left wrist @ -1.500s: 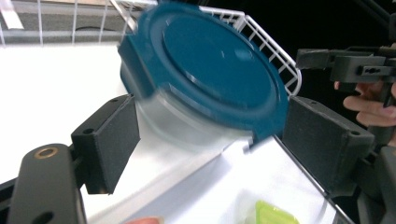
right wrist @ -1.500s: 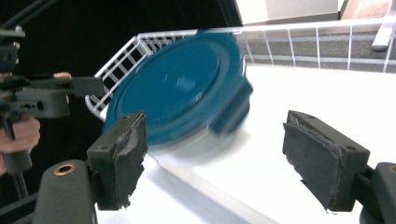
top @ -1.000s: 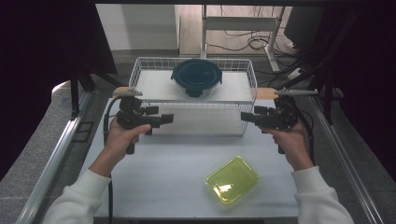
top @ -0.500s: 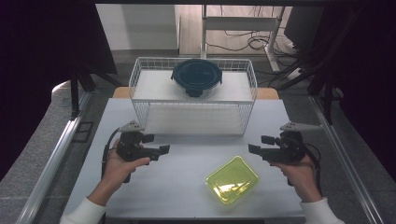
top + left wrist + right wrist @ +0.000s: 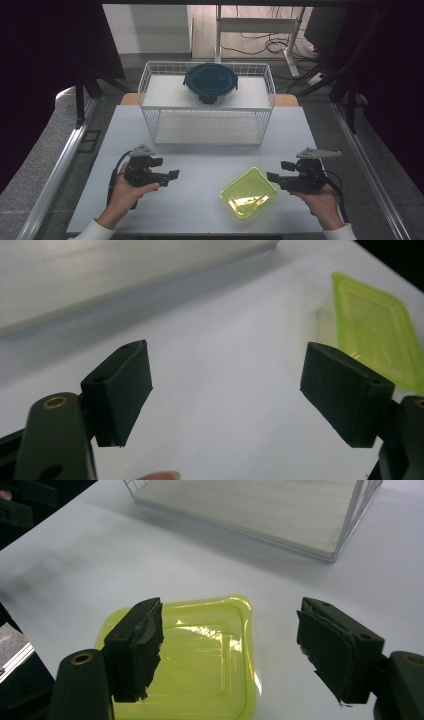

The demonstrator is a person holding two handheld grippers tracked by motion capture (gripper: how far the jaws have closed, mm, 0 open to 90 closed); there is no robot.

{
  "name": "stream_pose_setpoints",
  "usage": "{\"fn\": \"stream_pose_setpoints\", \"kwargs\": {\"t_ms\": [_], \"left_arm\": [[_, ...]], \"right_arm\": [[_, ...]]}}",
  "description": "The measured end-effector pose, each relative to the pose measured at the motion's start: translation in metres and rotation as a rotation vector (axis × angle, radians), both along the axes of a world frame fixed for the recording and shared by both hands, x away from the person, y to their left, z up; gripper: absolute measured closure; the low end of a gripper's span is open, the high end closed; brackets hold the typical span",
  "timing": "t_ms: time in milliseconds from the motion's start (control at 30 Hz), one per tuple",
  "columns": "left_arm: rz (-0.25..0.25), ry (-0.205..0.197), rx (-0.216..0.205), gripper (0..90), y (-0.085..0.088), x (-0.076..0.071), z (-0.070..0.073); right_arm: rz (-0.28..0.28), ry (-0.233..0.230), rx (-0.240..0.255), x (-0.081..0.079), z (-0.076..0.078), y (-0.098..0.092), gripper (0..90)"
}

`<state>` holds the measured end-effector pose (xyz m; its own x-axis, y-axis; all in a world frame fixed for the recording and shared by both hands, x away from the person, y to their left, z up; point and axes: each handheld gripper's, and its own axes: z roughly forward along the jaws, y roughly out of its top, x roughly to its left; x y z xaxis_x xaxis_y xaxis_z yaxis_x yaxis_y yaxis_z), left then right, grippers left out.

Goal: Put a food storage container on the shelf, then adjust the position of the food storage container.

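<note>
A yellow-green lidded container [image 5: 248, 192] lies flat on the white table [image 5: 200, 210], near the front right. My right gripper [image 5: 274, 176] is just to its right, jaws open and pointing left at it. In the right gripper view the container [image 5: 200, 650] lies just beyond and below the open right gripper [image 5: 230, 650], nothing held. My left gripper [image 5: 172, 175] hovers at the front left, open and pointing right. In the left gripper view the left gripper [image 5: 225, 390] is empty over bare table, with the container [image 5: 375, 325] farther off at the right.
A white wire rack [image 5: 207, 127] stands at the back middle of the table, with a dark round lidded bowl [image 5: 210, 82] on its upper shelf. The rack's lower board [image 5: 260, 510] lies beyond the container. Metal rails run along both table sides.
Both hands have come down and back from beside the rack towards the table's front. The right gripper now sits beside the yellow-green container. Both stay open.
</note>
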<state>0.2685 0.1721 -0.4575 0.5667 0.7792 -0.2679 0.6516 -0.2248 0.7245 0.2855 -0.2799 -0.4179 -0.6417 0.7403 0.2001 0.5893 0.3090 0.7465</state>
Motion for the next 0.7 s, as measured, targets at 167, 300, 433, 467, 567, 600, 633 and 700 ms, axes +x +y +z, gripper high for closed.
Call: {"fn": "stream_pose_setpoints", "kwargs": {"t_ms": [167, 300, 433, 467, 567, 600, 633, 700], "left_arm": [[0.002, 0.004, 0.013, 20.0, -0.002, -0.001, -0.004], [0.014, 0.005, 0.015, 19.9, 0.001, -0.003, -0.006], [0.027, 0.008, 0.016, 19.9, 0.003, -0.005, -0.007], [0.03, 0.008, 0.016, 19.8, 0.003, -0.006, -0.007], [0.029, 0.01, 0.021, 19.7, 0.003, -0.004, -0.009], [0.029, 0.016, 0.02, 19.7, 0.002, -0.004, -0.01], [0.026, 0.017, 0.024, 19.7, 0.002, -0.003, -0.011], [0.02, 0.024, 0.025, 19.7, 0.0, -0.003, -0.013]], "right_arm": [[0.005, -0.002, -0.019, 0.0, -0.003, 0.003, 26.9], [0.001, -0.007, -0.011, 0.001, 0.0, 0.001, 27.8], [0.003, -0.014, -0.005, 0.002, 0.002, -0.001, 30.8], [0.007, -0.018, -0.013, 0.001, 0.002, -0.001, 31.3], [0.009, -0.031, -0.062, -0.004, 0.001, -0.001, 33.8], [0.009, -0.031, -0.062, -0.004, 0.001, -0.001, 33.8], [0.015, -0.031, -0.065, -0.007, 0.001, -0.001, 36.3], [0.017, -0.029, -0.068, -0.008, 0.001, -0.001, 38.1]]}}
